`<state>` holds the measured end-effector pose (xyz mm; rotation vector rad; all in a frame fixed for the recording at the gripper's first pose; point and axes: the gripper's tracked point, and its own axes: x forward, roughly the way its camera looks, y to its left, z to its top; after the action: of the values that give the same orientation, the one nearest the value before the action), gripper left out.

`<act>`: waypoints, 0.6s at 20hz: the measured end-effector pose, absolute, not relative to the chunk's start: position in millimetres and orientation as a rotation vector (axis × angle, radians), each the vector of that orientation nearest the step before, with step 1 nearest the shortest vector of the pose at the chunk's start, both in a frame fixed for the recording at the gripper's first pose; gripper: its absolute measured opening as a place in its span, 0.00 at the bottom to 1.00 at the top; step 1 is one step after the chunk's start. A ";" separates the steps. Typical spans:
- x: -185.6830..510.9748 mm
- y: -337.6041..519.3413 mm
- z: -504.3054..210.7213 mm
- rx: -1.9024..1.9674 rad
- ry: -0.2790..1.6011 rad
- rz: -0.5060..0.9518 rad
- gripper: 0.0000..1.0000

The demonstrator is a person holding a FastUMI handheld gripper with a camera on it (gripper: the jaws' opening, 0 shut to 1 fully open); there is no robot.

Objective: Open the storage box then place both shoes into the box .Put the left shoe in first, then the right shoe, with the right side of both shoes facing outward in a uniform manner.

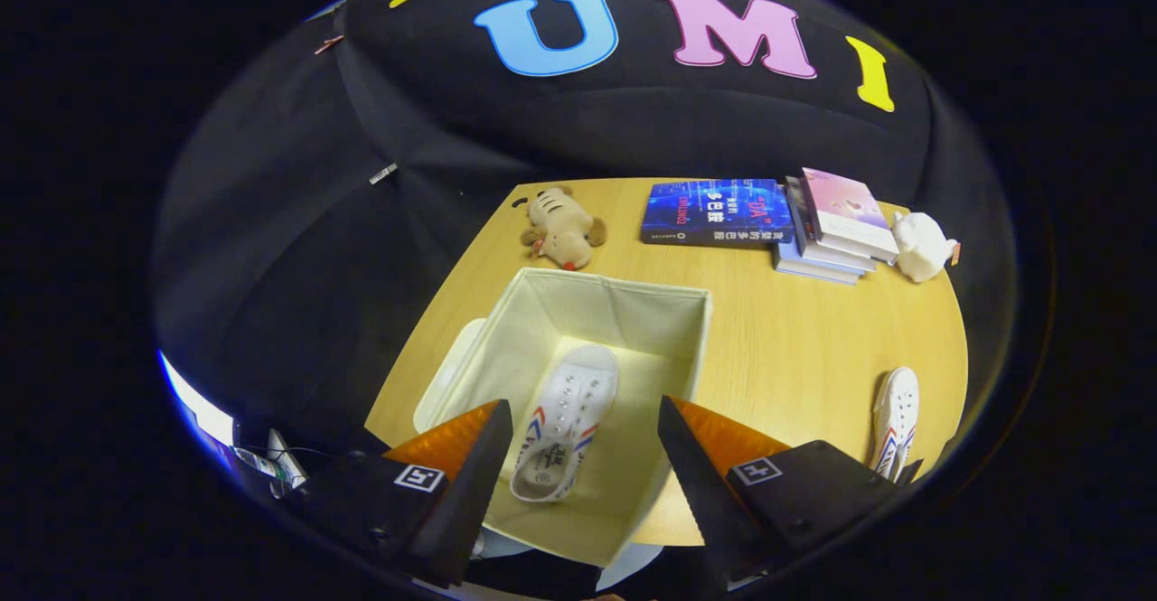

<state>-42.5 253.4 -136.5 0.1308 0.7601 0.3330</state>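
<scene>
Box (506, 348) stood open on the desk (795, 348), one shoe (565, 420) lying inside between the fingers of the tool (583, 438), which was spread wide and empty. Next, probably: fetching the second shoe (895, 425) off to the right.

A staged recording booth rather than a lived-in room. Black cloth wall (298, 248) closes in around my wooden table (795, 348), which is dressed with household props: a plush toy (560, 229), books (768, 217), a fabric storage box (578, 330), and what may be a second, white toy (920, 247). Cabled gear (276, 464) sits on the floor beside my gripper (583, 456), fingers spread apart.
</scene>
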 end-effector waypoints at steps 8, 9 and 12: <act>-66.3 77.6 -142.4 0.165 0.760 0.186 0.99; -65.6 56.8 -146.8 0.173 0.764 0.165 0.99; -70.4 3.7 -161.9 0.187 0.780 0.122 0.99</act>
<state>-70.4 3.7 -161.9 0.1870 0.7802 0.1223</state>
